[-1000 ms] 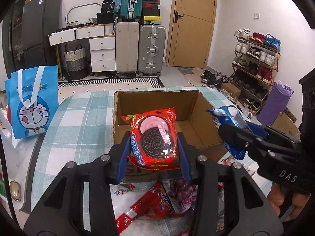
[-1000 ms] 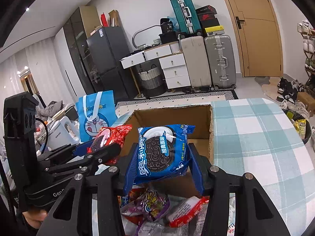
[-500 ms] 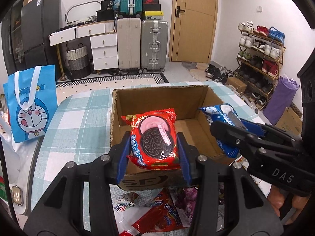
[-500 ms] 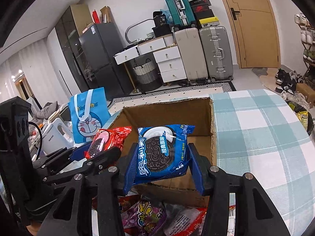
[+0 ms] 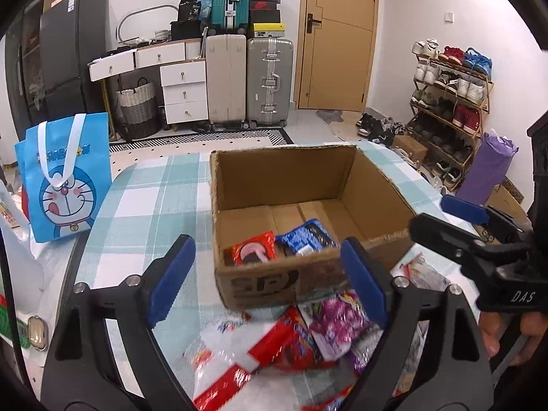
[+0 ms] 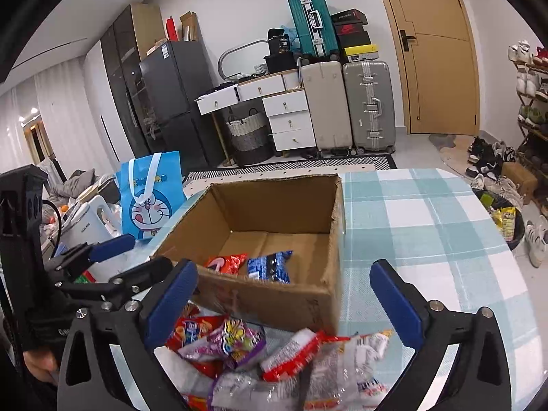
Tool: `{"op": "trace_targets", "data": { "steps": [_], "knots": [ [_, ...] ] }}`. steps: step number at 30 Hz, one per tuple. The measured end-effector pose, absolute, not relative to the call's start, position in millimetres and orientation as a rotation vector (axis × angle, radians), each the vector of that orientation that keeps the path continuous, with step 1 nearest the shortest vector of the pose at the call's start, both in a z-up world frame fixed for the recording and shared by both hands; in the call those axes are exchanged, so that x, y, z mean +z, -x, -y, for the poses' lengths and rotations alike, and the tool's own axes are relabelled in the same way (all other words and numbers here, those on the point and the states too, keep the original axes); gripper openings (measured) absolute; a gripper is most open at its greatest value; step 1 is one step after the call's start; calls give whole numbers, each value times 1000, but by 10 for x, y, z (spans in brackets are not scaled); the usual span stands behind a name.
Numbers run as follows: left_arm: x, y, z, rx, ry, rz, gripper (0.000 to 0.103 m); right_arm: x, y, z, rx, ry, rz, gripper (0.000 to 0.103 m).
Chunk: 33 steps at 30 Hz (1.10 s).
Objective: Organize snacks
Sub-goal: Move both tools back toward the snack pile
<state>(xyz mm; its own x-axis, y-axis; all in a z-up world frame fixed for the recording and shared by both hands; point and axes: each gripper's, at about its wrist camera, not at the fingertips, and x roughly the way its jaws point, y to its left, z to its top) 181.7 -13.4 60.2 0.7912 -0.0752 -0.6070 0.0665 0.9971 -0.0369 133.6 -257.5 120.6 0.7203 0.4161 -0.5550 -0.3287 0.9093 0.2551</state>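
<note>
Snacks inspected: two cookie packets lie inside the open brown cardboard box (image 5: pixel 373 185), against its near wall. One is the red foil cookie packet (image 5: pixel 251 251), one the blue foil cookie packet (image 5: pixel 304 241); they sit side by side and just touching, blue at 3 o'clock of red.

My left gripper (image 5: pixel 265 281) has just been opening. Its jaws stand spread, nothing between the blue pads, and the near wall of the box shows through the gap. My right gripper (image 6: pixel 284 298) has likewise just been opening; it is released and empty, jaws wide, at the box's near edge. In the left wrist view it shows at 3 o'clock, with part of my hand (image 5: pixel 507 332) below it.

One loose heap of mixed snack packets (image 6: pixel 274 352) lies on the teal-and-white checked tablecloth (image 6: pixel 428 233) at 6 o'clock of the box, red, purple and clear wrappers overlapping; exact count cannot be told.

One blue cartoon-cat tote bag (image 5: pixel 65 178) stands upright at 9 o'clock of the box, well apart.
</note>
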Motion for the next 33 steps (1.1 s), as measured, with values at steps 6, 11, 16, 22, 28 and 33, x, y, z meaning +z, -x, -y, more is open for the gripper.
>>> {"op": "trace_targets", "data": {
  "steps": [6,11,16,22,28,33],
  "knots": [
    [645,-1451,66,-71,5,-610,102,1143,-1094,2668,406,-126,-664,102],
    [610,-1139,31,-67,2,-610,102,1085,-922,2710,411,-121,-667,103],
    [510,-910,-30,-62,16,-619,102,1030,-766,2733,415,-98,-678,103],
    [348,-757,-62,-54,7,-626,102,925,-643,2753,412,-107,-696,103],
    [224,-763,-92,-72,-4,-649,102,817,-629,2758,426,-119,-720,103],
    [108,-829,-79,-76,6,-677,102,717,-674,2769,414,-113,-750,103]
  ]
}}
